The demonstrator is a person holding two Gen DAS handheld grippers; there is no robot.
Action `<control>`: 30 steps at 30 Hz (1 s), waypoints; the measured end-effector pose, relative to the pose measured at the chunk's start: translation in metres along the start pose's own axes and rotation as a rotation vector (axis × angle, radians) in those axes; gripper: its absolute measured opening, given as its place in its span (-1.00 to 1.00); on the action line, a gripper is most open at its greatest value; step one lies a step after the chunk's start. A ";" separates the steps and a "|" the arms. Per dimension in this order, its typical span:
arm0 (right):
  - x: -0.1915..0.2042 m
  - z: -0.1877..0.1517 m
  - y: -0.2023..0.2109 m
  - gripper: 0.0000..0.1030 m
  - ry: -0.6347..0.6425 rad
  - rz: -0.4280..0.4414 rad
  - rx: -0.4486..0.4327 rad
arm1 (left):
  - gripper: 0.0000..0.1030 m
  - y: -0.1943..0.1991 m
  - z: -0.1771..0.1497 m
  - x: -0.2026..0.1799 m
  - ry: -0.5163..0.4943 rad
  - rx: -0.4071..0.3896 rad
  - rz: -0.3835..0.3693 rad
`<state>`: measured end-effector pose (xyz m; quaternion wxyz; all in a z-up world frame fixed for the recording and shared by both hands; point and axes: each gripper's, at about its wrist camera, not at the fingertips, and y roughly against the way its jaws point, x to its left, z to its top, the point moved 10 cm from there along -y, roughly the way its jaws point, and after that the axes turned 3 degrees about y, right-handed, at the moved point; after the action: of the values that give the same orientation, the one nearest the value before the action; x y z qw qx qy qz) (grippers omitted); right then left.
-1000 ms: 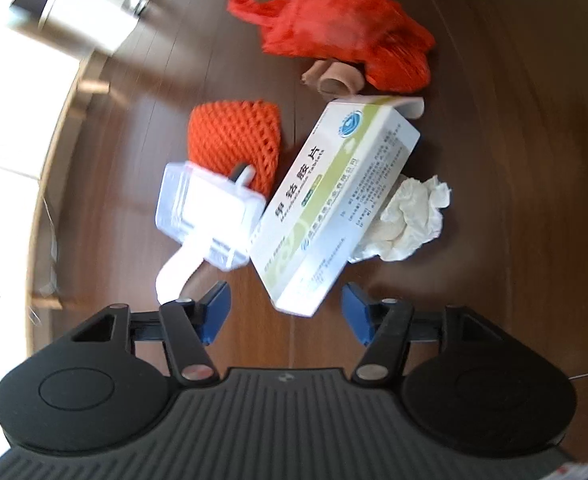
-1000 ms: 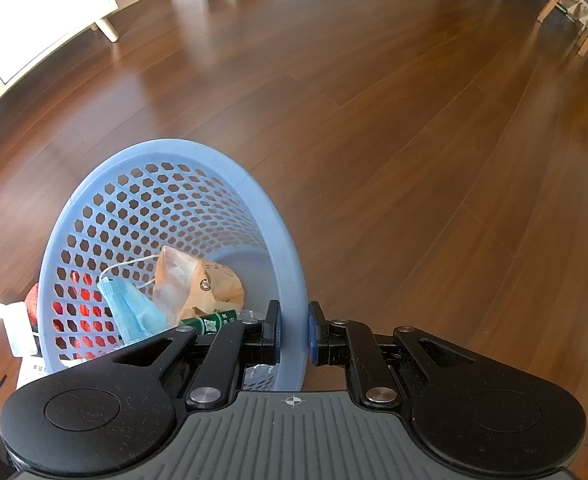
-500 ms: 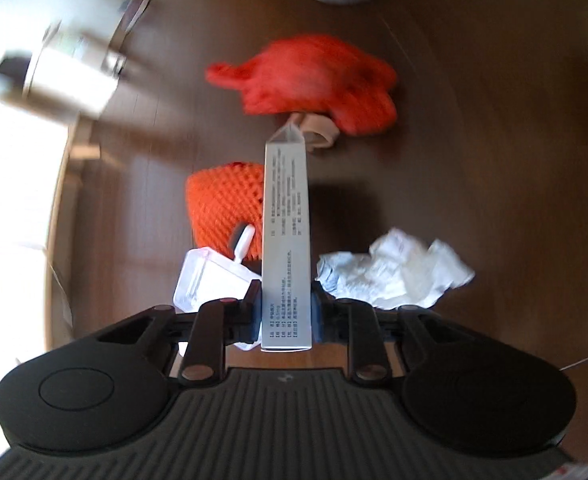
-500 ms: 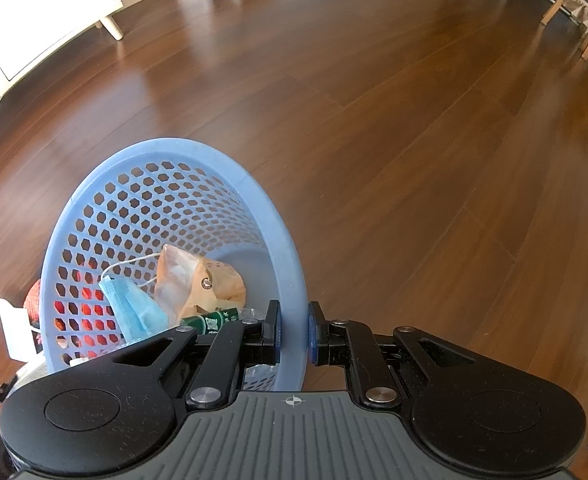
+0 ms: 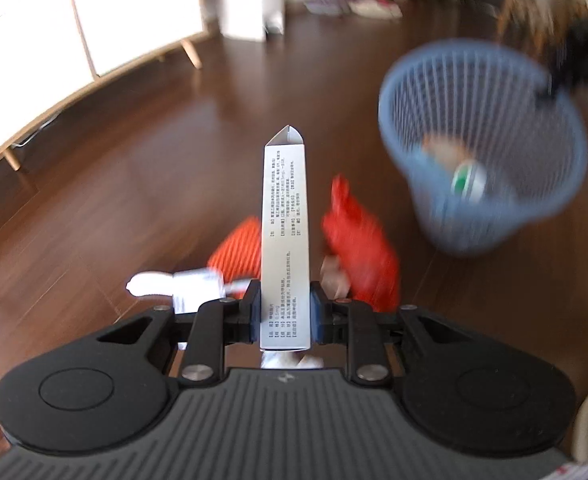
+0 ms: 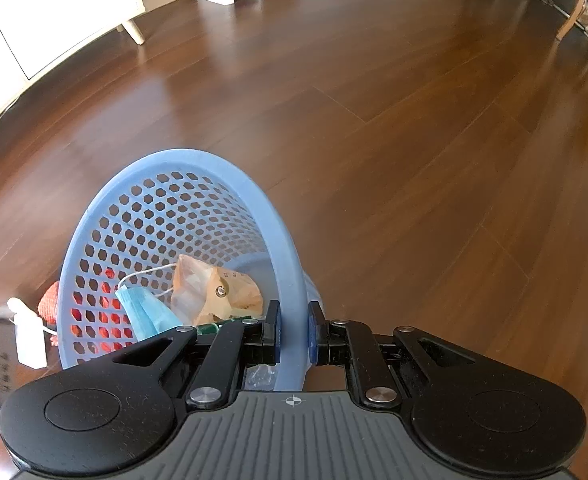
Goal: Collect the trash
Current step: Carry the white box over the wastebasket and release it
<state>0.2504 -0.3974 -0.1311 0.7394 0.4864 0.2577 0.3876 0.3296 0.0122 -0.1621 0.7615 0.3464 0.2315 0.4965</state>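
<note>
Lifted clear of the floor since a second ago, the white medicine box [image 5: 285, 240] now stands edge-on between the blue pads of the left gripper [image 5: 285, 316], which was spread wide around it then and is now clamped on its lower end. The left wrist view has swung up from the litter pile to take in the room, and the blue basket [image 5: 534, 208] — out of that view a second ago — shows to the upper right of the box, blurred by motion.

Below and behind the box, the rest of the litter lies on the dark wooden floor [image 5: 133, 208]: an orange foam net [image 5: 237, 252] just to the left of the box, a red mesh bag [image 5: 358, 248] just to the right of it, and a clear plastic package [image 5: 181, 288] further left, close to the gripper's left finger. A scrap of white tissue [image 5: 289, 360] peeks out under the box's near end.

The right gripper [image 6: 293, 334] has not shifted — its two fingers pinch the near rim of the basket [image 6: 285, 240], one pad inside the wall and one outside. The basket tilts toward the camera, mouth open. Inside it lie a blue face mask [image 6: 145, 312], a crumpled brown paper bag [image 6: 213, 292] beside the mask, and a green-labelled item [image 6: 213, 326] partly hidden by the gripper's left finger. Red shows through the basket's holes on its left side.
</note>
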 end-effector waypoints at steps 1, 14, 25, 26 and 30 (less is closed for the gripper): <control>-0.001 0.000 0.000 -0.82 -0.001 0.000 0.000 | -0.61 0.007 0.009 -0.003 0.027 -0.026 -0.005; -0.002 -0.003 0.001 -0.82 0.010 0.010 0.007 | -0.62 -0.001 0.077 -0.052 0.289 0.035 -0.119; 0.002 -0.002 0.001 -0.82 0.022 0.018 0.003 | -0.62 -0.007 0.131 -0.107 0.297 -0.028 -0.253; 0.002 -0.002 0.001 -0.82 0.024 0.018 0.002 | -0.62 -0.008 0.134 -0.112 0.298 -0.032 -0.266; 0.001 -0.002 0.000 -0.82 0.027 0.022 0.006 | -0.62 -0.014 0.142 -0.135 0.316 -0.021 -0.367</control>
<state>0.2493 -0.3952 -0.1318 0.7301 0.4860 0.2635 0.4016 0.3828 -0.1573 -0.0783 0.7968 0.2089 0.4015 0.4003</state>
